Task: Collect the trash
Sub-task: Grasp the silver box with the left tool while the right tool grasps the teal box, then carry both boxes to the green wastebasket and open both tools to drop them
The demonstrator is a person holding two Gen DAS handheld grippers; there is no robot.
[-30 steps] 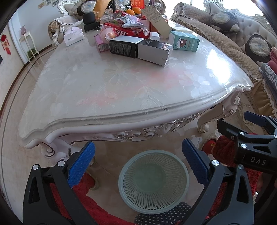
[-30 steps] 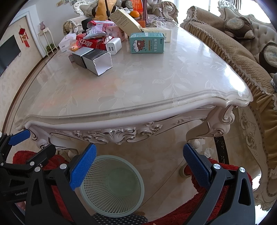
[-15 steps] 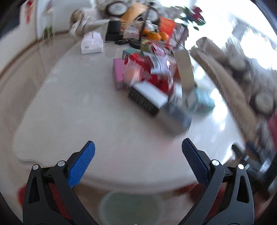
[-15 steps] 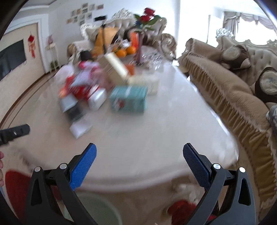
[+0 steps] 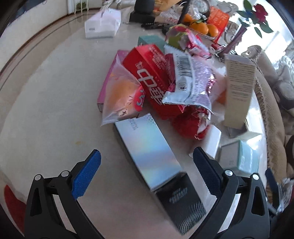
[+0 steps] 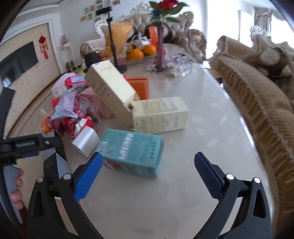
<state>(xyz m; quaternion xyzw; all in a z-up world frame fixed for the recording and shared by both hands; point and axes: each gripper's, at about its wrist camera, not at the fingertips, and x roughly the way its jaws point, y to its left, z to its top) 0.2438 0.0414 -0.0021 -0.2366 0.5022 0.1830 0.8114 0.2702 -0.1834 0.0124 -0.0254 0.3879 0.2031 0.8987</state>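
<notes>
Motion blur smears the black box (image 5: 182, 200) lettering.

A home living room. Shown by a pale marble-topped table (image 6: 198, 103) with a tan fringed-fabric sofa (image 6: 257, 95) along one side and an ornate carved, tufted sofa (image 6: 139, 23) at the far end. Against the far wall, a dark flat television screen (image 6: 16, 62), a red hanging knot ornament (image 6: 43, 45) and a cluster of small framed pictures (image 6: 95, 11). On the table, household clutter: a purple glass vase with red roses (image 6: 161, 46), a tray of oranges (image 6: 141, 52), a white tissue box (image 5: 102, 24), a teal cardboard carton (image 6: 132, 152), cream-coloured cardboard cartons (image 6: 159, 114), a red printed carton (image 5: 152, 79) and a silver foil snack wrapper (image 5: 189, 82). Daylight through a curtained window (image 6: 261, 16).
</notes>
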